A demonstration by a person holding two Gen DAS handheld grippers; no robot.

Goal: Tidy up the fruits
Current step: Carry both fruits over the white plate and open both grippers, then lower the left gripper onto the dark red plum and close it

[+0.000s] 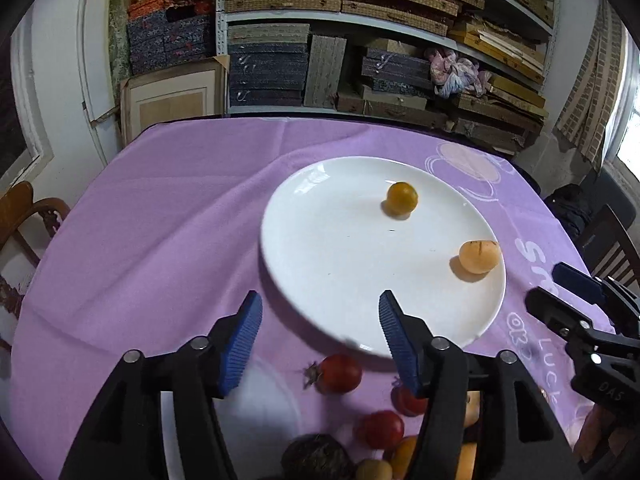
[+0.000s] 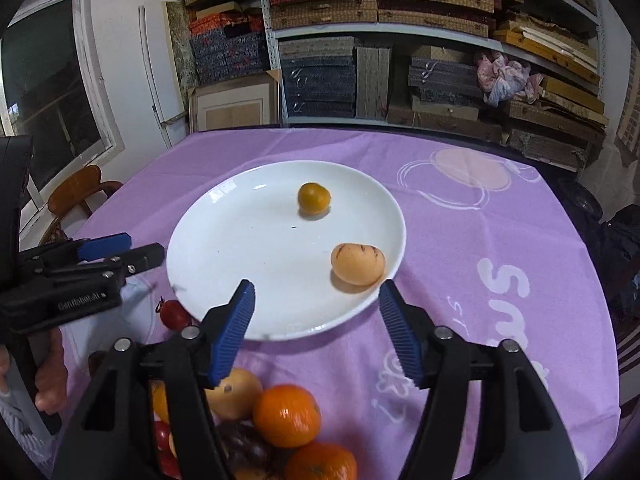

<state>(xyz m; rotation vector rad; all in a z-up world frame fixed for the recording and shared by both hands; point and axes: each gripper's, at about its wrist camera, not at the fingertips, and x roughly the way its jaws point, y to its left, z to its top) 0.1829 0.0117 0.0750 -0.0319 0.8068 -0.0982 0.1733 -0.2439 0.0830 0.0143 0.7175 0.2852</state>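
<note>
Fruit sits in two places on your purple tablecloth [image 2: 460, 240]: a small yellow-orange fruit [image 2: 314, 199] and a pale peach-coloured fruit [image 2: 357, 263] lie apart on the white plate [image 2: 224, 248], the pale one close to its near right rim. Nearer you a loose pile holds oranges [image 2: 286, 415], red tomatoes [image 1: 339, 373] and a dark round fruit [image 1: 316, 458]. Your left gripper [image 1: 320, 340] has its jaws spread with nothing between them, over the plate's near edge. Your right gripper [image 2: 316, 328] is likewise spread and empty, just short of the pale fruit.
</note>
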